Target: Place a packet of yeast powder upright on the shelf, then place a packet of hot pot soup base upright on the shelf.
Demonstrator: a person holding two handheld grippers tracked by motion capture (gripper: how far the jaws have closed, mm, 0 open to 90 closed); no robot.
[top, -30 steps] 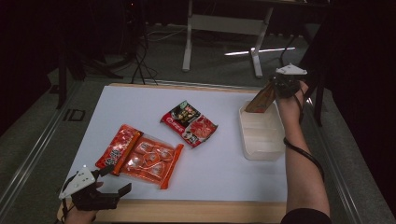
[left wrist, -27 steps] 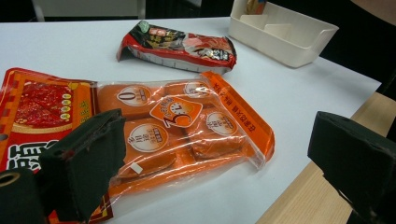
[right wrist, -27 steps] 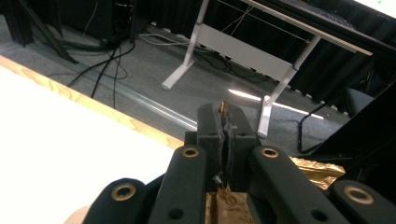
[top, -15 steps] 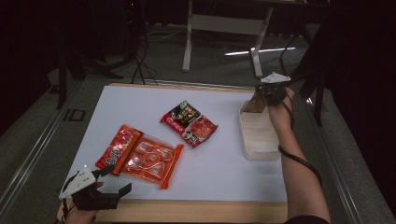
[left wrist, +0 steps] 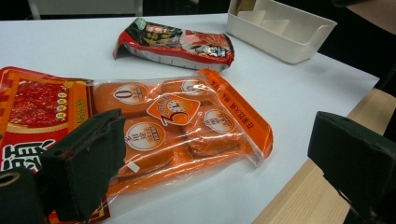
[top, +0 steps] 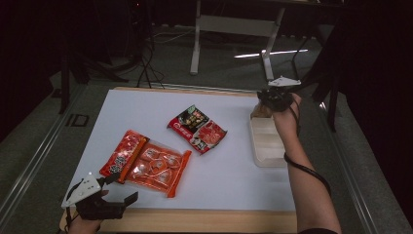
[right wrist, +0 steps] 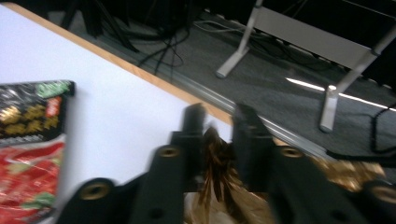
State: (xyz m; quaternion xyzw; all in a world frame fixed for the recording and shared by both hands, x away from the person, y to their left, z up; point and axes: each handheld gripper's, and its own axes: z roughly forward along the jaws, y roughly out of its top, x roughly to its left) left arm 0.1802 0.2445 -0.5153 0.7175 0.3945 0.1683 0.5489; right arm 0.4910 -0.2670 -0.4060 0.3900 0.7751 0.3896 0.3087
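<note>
Crinkly brown packet (right wrist: 219,177) is hanging pinched by its gathered top edge between the jaws of the right gripper (top: 273,101), over the far end of the white bin (top: 267,146) at the table's right. It is probably light, soft and slippery, so gripping that bunched edge is suiting it. The left gripper (left wrist: 219,172) is resting released near the orange snack pack (left wrist: 182,126).

Both grippers are black with padded jaws. The left gripper (top: 118,191) carries a grey three-cornered plate on top. A black cable trails behind the right gripper (right wrist: 218,122).
</note>
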